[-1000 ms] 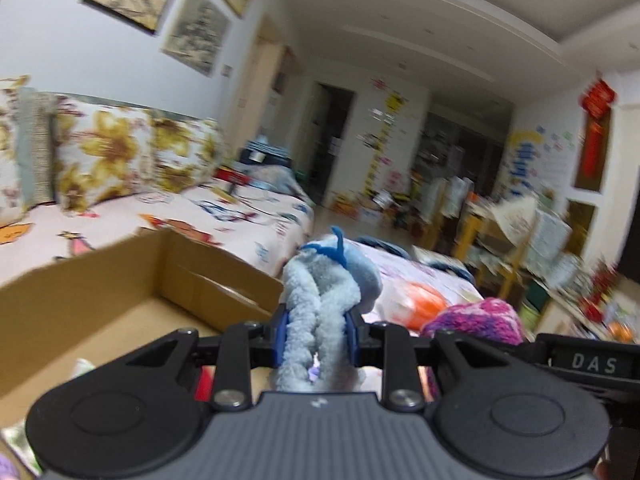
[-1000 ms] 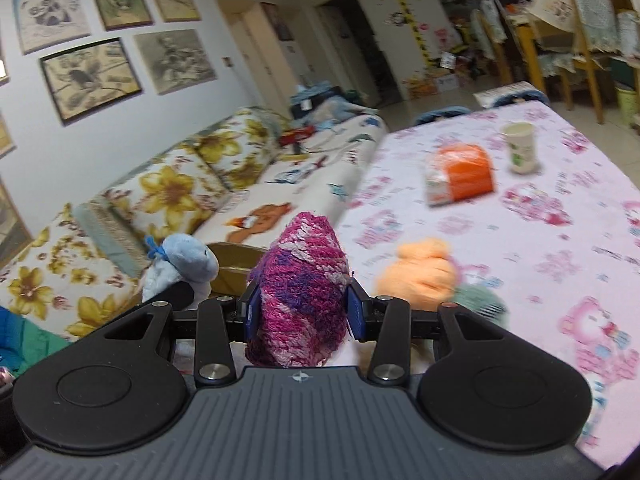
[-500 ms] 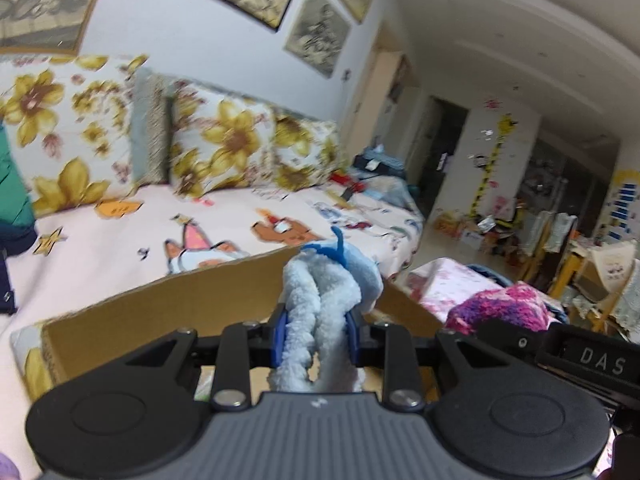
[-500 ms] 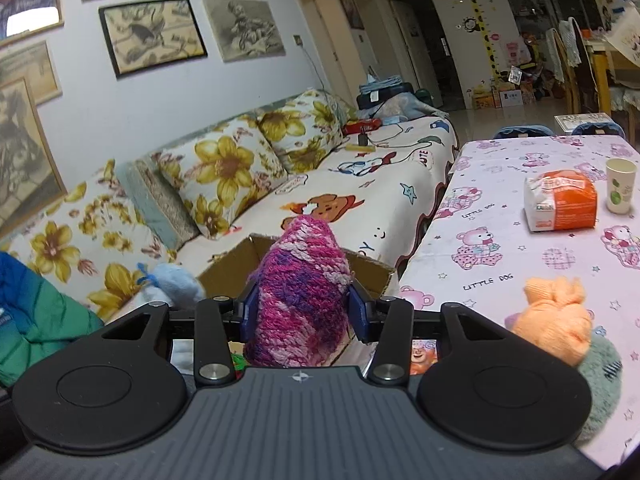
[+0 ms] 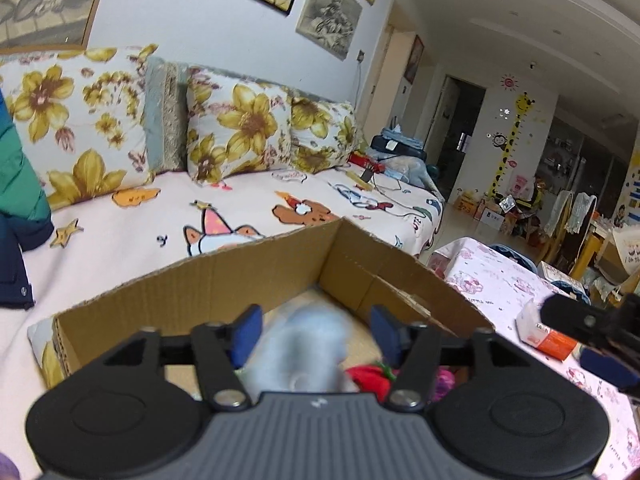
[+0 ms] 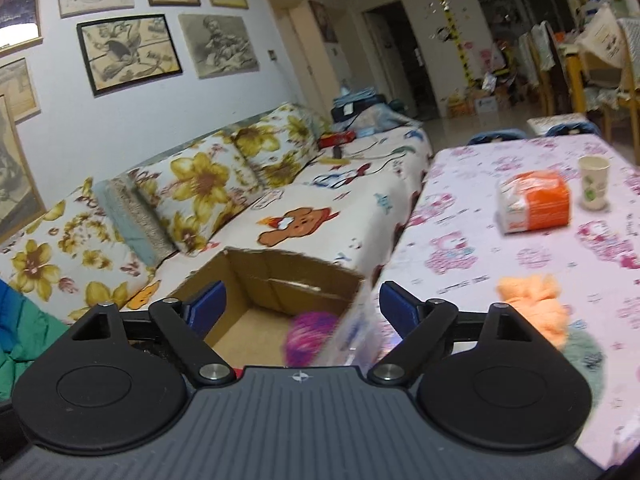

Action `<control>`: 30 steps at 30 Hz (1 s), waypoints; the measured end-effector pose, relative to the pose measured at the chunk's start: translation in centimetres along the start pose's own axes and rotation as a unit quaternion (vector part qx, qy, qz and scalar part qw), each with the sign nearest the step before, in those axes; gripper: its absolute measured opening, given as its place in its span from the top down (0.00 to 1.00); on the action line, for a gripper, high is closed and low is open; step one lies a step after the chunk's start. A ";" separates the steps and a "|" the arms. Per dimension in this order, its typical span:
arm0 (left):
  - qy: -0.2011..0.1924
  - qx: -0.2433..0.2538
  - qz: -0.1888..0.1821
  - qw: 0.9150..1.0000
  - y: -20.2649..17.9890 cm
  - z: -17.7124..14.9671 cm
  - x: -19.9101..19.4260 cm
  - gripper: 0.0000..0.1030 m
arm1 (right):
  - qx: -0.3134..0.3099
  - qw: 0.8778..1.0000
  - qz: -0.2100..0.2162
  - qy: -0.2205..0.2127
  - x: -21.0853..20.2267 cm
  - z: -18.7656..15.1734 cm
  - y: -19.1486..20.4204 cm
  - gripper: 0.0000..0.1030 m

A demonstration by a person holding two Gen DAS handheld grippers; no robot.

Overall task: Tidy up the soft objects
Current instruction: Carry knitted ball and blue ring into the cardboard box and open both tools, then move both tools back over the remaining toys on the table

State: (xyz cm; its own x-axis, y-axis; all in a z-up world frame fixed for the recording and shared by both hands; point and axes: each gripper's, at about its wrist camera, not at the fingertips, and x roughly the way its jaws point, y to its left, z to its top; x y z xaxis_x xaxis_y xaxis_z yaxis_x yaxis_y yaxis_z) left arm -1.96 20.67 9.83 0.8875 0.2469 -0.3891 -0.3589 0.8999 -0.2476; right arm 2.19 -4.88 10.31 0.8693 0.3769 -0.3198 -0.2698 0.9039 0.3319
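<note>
Left side first. My left gripper [image 5: 316, 330] has just been opening; its jaws stand about half apart, and the pale blue plush [image 5: 298, 354] sits blurred between them, clear of both pads, apparently dropping into the cardboard box [image 5: 224, 276] directly beneath. A red soft item [image 5: 370, 376] already lies in the box.

My right gripper [image 6: 302, 306] has just sprung fully wide and holds nothing; the pink-purple knitted piece [image 6: 306, 338] is blurred below and ahead of it, inside the box at its near right wall.

Remaining work lies rightward: the orange soft item [image 6: 534, 304] and a grey-green one [image 6: 582, 354] rest on the table [image 6: 480, 240], beside the right gripper, which is plainly the nearer hand.
</note>
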 end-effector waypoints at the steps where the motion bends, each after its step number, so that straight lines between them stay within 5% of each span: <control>1: -0.007 0.009 -0.001 1.000 -0.3 0.0 -0.2 0.33 | -0.001 1.000 -0.006 -0.003 -0.5 -0.1 -0.1 0.00; 4: -0.021 0.025 -0.010 0.999 -0.8 0.0 -0.7 0.19 | -0.003 1.000 -0.026 -0.009 -1.9 -0.4 -0.6 0.00; 14: -0.030 0.054 -0.054 0.997 -2.7 -0.6 -1.5 0.01 | 0.002 0.997 -0.071 -0.030 -4.9 -1.3 -1.6 0.00; 30: -0.020 0.103 -0.110 0.988 -6.4 -2.6 -2.2 0.01 | 0.029 0.992 -0.114 -0.043 -5.9 -2.1 -3.0 0.00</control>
State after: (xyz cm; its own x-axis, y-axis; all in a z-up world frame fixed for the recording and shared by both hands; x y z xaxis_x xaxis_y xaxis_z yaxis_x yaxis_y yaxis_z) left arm -2.40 13.48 9.98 0.9496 0.0470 -0.3100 -0.0927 0.9866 -0.1343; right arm -3.04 -9.41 9.30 0.9380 0.1425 -0.3160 -0.0398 0.9499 0.3100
